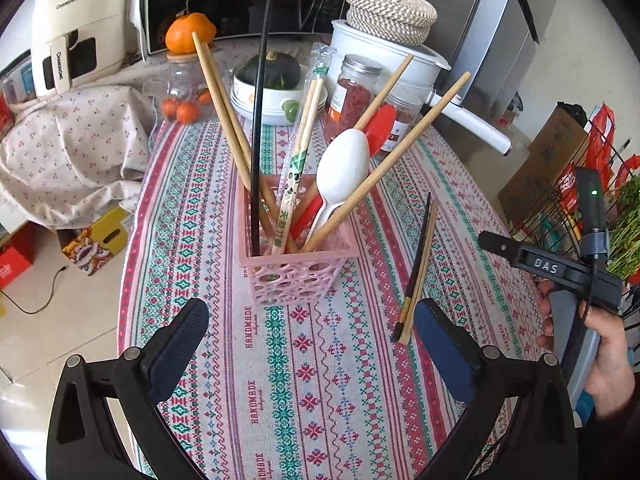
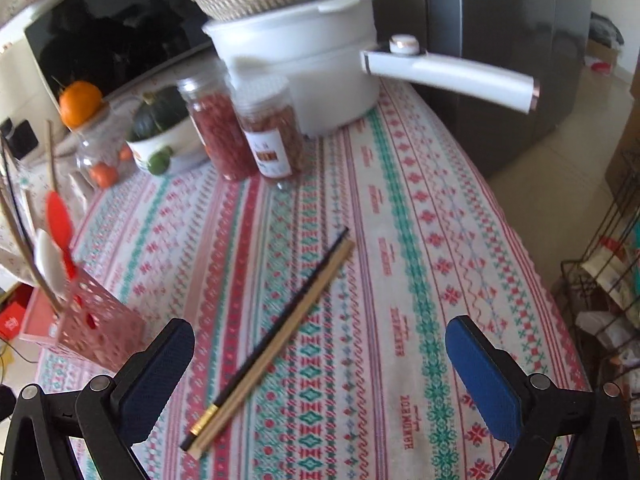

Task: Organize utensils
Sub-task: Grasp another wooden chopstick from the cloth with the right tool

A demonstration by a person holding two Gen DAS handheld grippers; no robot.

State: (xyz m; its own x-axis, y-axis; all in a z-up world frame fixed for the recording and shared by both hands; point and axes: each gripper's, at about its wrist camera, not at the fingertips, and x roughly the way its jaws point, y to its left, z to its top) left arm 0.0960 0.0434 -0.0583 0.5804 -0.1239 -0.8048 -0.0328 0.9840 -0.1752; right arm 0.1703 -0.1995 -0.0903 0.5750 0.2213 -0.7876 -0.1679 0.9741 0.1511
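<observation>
two chopsticks (image 2: 272, 344) are left on the bench (image 2: 440, 240) — one black, one wooden, lying side by side and touching, well apart from the pink basket (image 1: 296, 276) that holds the other chopsticks and spoons. your right gripper (image 2: 320, 376) is the nearer one: the pair lies just ahead of it and toward its left finger, with the long axis running diagonally, near ends low and left, far tips up and right. that gripper is spread wide and empty. your left gripper (image 1: 312, 344) is spread wide and empty too, facing the basket, with the pair off by its right finger. i'd judge you need to turn the right wrist so the fingers close across the sticks — not along them.
</observation>
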